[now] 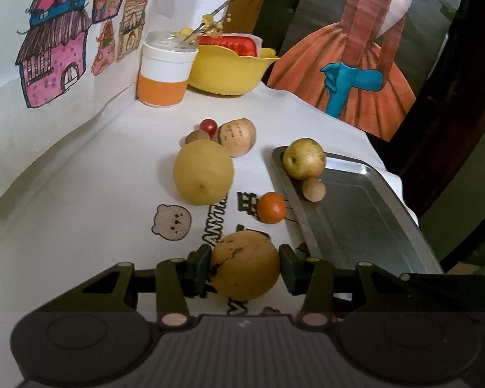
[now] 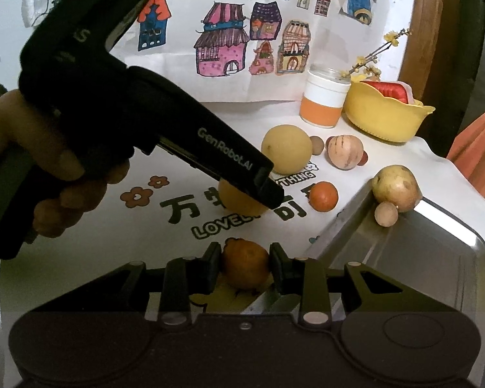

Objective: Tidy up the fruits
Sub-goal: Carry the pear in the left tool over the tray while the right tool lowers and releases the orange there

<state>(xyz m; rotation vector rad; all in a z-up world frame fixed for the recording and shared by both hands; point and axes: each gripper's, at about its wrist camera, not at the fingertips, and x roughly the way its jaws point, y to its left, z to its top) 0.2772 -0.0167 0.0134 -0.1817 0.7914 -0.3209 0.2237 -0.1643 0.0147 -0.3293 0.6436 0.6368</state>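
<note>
My left gripper is shut on a round yellow-brown fruit, both pads pressed to its sides, low over the printed cloth. In the right wrist view a hand holds that left gripper, and its tip hides part of the yellow-brown fruit. My right gripper is shut on a bumpy orange mandarin beside the near-left corner of the metal tray. A yellow-green fruit and a small brown ball sit at the far corner of the metal tray.
On the cloth lie a big yellow citrus, a small orange, a tan fruit, a red cherry tomato and a brown nut. An orange-white jar and a yellow bowl stand at the back.
</note>
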